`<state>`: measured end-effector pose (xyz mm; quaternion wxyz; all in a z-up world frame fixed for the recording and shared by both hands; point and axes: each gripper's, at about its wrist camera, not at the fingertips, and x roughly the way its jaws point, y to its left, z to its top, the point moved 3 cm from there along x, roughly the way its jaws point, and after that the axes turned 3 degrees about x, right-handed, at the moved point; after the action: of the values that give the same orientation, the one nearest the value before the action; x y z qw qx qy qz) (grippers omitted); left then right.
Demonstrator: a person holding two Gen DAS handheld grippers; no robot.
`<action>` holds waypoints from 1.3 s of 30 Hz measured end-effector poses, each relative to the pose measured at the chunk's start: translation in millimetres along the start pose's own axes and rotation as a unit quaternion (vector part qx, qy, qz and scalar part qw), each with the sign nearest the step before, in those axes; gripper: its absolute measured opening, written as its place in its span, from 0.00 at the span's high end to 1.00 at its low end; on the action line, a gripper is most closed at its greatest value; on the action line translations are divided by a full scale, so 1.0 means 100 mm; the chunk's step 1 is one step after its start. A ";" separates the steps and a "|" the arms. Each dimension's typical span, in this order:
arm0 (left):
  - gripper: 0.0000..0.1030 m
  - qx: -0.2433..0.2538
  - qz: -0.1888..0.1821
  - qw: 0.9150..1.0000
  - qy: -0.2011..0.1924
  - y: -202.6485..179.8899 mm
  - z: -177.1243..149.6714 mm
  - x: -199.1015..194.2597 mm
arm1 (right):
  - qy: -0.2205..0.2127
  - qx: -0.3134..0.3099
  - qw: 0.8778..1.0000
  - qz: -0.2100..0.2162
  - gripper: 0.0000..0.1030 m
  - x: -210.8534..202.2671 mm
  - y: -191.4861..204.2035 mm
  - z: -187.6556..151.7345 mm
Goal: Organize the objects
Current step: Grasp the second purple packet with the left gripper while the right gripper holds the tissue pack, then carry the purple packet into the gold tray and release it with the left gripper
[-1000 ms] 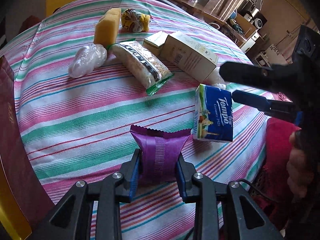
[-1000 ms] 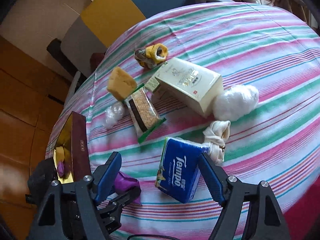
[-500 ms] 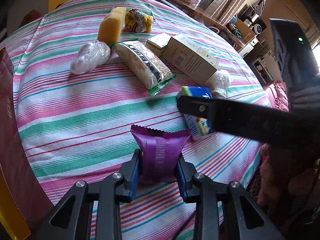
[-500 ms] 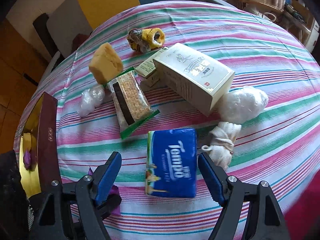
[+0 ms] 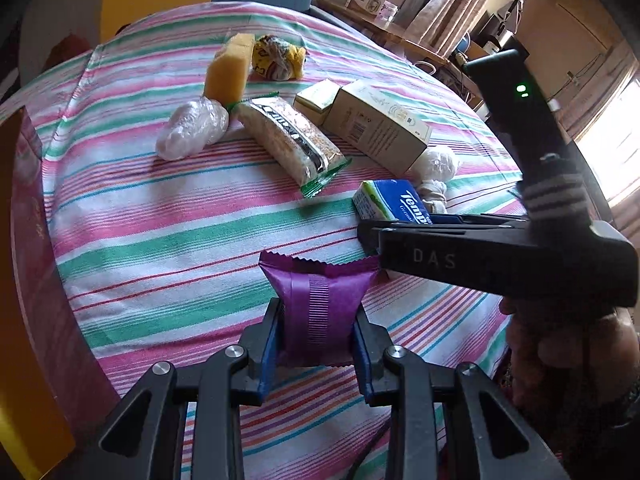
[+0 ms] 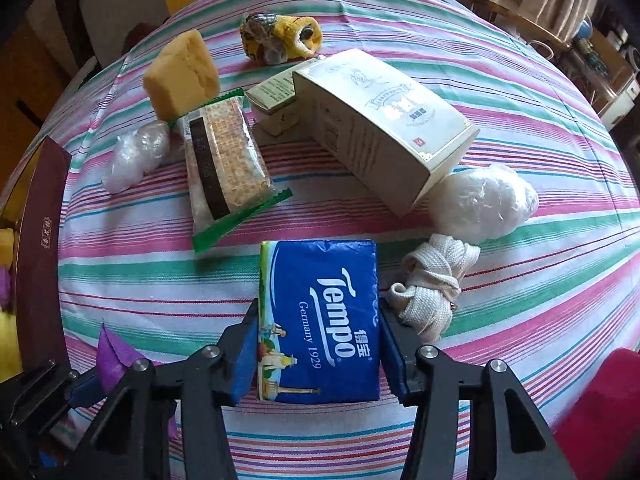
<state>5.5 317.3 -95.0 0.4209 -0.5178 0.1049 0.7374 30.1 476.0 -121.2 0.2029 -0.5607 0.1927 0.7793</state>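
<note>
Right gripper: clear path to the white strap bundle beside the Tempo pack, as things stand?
Probably not yet. The right gripper is closing around the Tempo pack, so its jaws are occupied. The strap bundle itself lies uncovered just beside the right-hand finger; nothing else blocks it.

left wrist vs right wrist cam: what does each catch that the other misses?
Only left wrist: the right gripper's black body from outside and the hand holding it.

Only right wrist: the right gripper, jaws closing, pads against the blue Tempo pack's sides; the dark red box.

Both: left gripper shut on the purple packet, sponge, cream carton, striped tablecloth.
</note>
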 end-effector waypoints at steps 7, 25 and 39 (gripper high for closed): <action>0.70 0.013 -0.010 0.999 -0.043 0.02 -0.05 -0.53 | -0.006 -0.016 1.000 -0.013 0.48 -0.02 -0.03 0.01; 0.70 -0.226 0.178 0.958 -0.014 2.52 -0.96 -1.63 | -0.013 -0.039 0.999 -0.018 0.49 -0.09 0.10 -0.12; 0.54 -0.232 0.244 0.942 -0.016 2.82 -1.00 -1.55 | -0.013 -0.042 0.999 -0.017 0.48 -0.09 0.04 -0.14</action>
<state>-116.1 2.8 -86.6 0.0984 -0.5476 0.0473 0.8296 41.7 464.7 -116.7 0.1951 -0.5616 0.1478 0.7904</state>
